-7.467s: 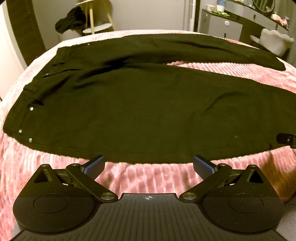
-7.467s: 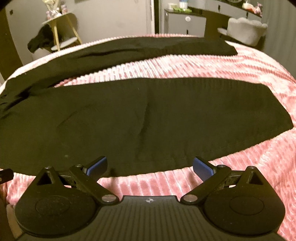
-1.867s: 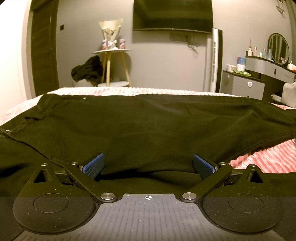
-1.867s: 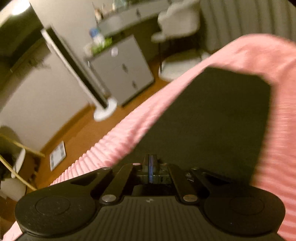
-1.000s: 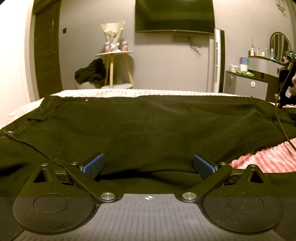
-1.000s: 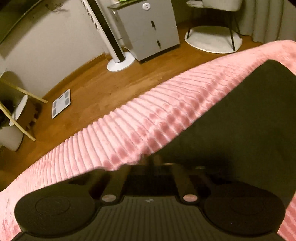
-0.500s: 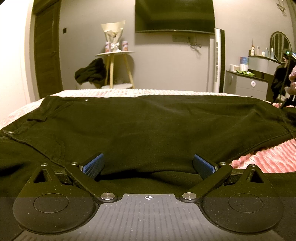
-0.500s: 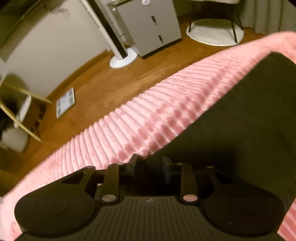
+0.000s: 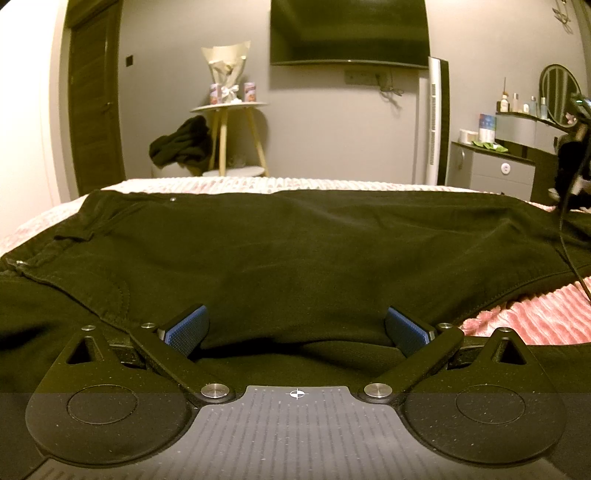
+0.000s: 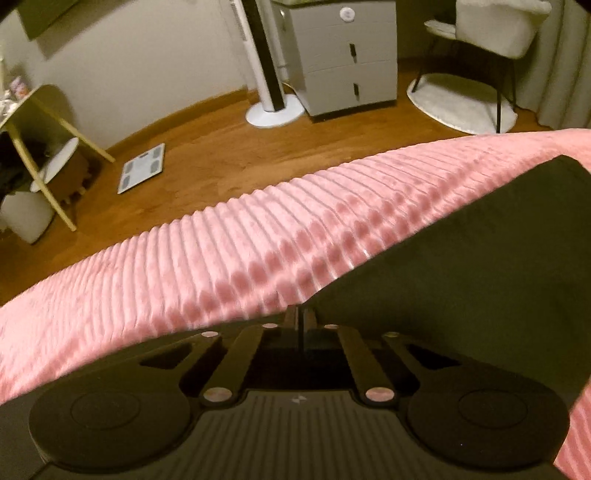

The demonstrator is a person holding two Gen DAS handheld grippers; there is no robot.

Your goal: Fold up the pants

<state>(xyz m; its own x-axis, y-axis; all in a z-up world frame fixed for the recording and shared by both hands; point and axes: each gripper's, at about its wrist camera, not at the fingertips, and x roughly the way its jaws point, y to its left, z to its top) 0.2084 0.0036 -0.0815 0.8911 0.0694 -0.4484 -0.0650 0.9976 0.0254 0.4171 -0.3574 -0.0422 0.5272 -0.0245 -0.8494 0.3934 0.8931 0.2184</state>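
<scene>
Black pants [image 9: 295, 251] lie spread across a pink ribbed bedspread [image 9: 535, 317]. In the left wrist view my left gripper [image 9: 295, 328] is open, low on the pants near the crotch, with the cloth bunched between its blue pads [image 9: 184, 328]. In the right wrist view my right gripper [image 10: 300, 317] is shut on the far edge of a black pant leg [image 10: 461, 295], which runs off to the right over the bedspread [image 10: 258, 258]. The right gripper and its cable show at the far right of the left wrist view [image 9: 572, 158].
The far edge of the bed drops to a wooden floor [image 10: 258, 155] with a scale [image 10: 142, 168], a tower fan [image 10: 273, 107], a grey drawer cabinet [image 10: 343, 55] and a white chair [image 10: 491, 29]. A side table with dark clothes [image 9: 181, 147] stands behind the bed.
My right gripper, shut on the pant leg one second ago, opened slightly half a second ago and is shut on its edge again, with its view shifted. My left gripper has stayed open and still.
</scene>
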